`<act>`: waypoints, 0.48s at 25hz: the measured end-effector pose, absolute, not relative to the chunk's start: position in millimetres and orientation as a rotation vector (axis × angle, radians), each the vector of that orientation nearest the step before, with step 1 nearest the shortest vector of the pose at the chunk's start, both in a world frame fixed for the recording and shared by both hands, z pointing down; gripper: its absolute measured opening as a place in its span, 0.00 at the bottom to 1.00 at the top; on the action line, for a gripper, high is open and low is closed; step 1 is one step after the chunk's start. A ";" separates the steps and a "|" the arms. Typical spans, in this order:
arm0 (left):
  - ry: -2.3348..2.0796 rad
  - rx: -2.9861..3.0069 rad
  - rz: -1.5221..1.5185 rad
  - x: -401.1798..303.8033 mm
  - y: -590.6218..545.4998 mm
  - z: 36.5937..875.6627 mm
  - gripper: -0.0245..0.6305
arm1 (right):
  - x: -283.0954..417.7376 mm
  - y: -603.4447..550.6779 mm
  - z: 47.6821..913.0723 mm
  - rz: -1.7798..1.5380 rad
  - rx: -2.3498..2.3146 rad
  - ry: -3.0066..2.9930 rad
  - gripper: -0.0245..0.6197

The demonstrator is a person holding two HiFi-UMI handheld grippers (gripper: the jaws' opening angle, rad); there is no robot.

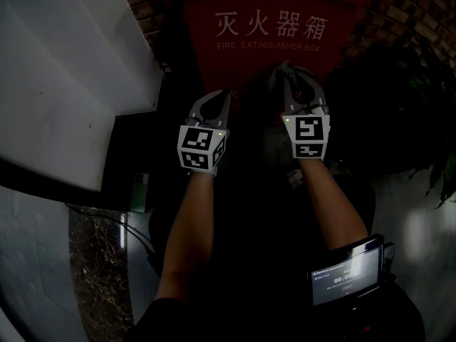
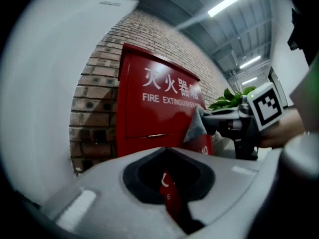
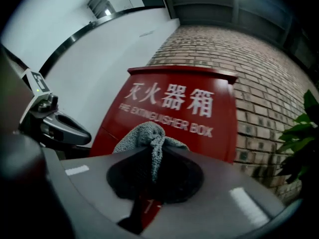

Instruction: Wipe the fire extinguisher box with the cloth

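Note:
The red fire extinguisher box (image 1: 271,27) stands against a brick wall, with white Chinese and English lettering on its front. My right gripper (image 1: 287,71) is shut on a grey cloth (image 1: 279,77) and holds it at the box's front, below the lettering. In the right gripper view the cloth (image 3: 142,136) bunches out between the jaws, close to the red box (image 3: 174,113). My left gripper (image 1: 226,97) hovers beside it to the left, shut with nothing in it. From the left gripper view the cloth (image 2: 197,126) touches the red front (image 2: 154,113).
A white wall panel (image 1: 64,84) slants along the left. The brick wall (image 1: 399,6) flanks the box on both sides. A green plant (image 3: 301,138) grows to the right of the box. A small screen device (image 1: 347,276) sits at the lower right.

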State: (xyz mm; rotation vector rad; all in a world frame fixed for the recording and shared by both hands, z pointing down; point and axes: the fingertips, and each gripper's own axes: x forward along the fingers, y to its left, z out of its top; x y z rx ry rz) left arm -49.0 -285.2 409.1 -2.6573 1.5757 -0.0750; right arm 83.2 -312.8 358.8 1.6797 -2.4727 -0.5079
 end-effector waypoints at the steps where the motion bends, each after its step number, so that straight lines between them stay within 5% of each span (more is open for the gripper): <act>1: 1.624 -2.636 -0.065 -59.6 -284.0 408.7 0.04 | 61.8 -310.4 365.8 -0.522 1.620 -2.486 0.09; 12: 1.822 -2.569 0.005 -122.3 -299.0 408.3 0.04 | -74.7 -308.4 406.5 -0.553 1.320 -2.531 0.09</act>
